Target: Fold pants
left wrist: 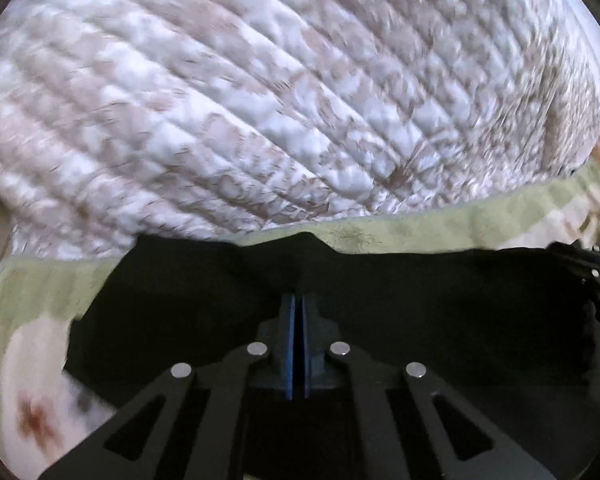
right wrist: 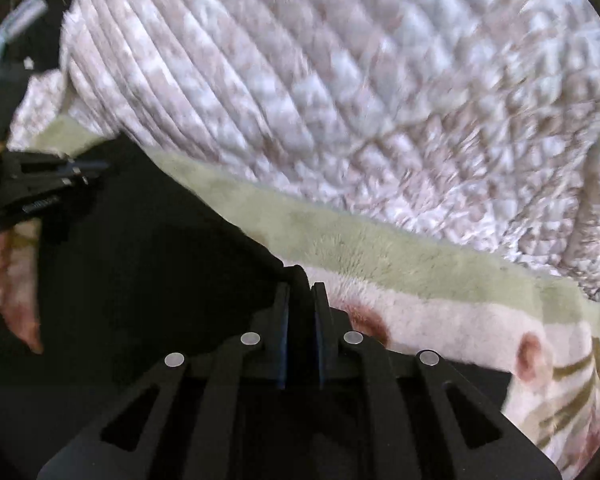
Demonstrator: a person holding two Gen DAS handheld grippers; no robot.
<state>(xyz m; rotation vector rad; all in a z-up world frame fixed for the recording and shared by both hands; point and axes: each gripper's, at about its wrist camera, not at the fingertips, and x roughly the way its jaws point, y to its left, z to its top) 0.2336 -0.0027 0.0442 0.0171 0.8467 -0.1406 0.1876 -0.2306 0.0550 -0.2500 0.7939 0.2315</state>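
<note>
The black pants [left wrist: 420,300] lie spread on a fleece blanket and fill the lower part of both views. My left gripper [left wrist: 299,300] has its blue pads pressed together over the dark cloth, near the pants' far edge, which rises in a small peak just ahead. My right gripper [right wrist: 301,292] is shut on a fold of the pants [right wrist: 140,260] that bulges up between its fingertips at the cloth's right edge. The left gripper [right wrist: 72,172] also shows at the far left of the right wrist view, low over the same cloth. The right gripper [left wrist: 596,264] peeks in at the right edge of the left wrist view.
Under the pants lies a fleece blanket with a pale green border [left wrist: 420,232] and a pink and cream pattern [right wrist: 460,328]. Beyond it a quilted white and beige bedspread [left wrist: 260,100] fills the upper half of both views. Both pictures are motion-blurred.
</note>
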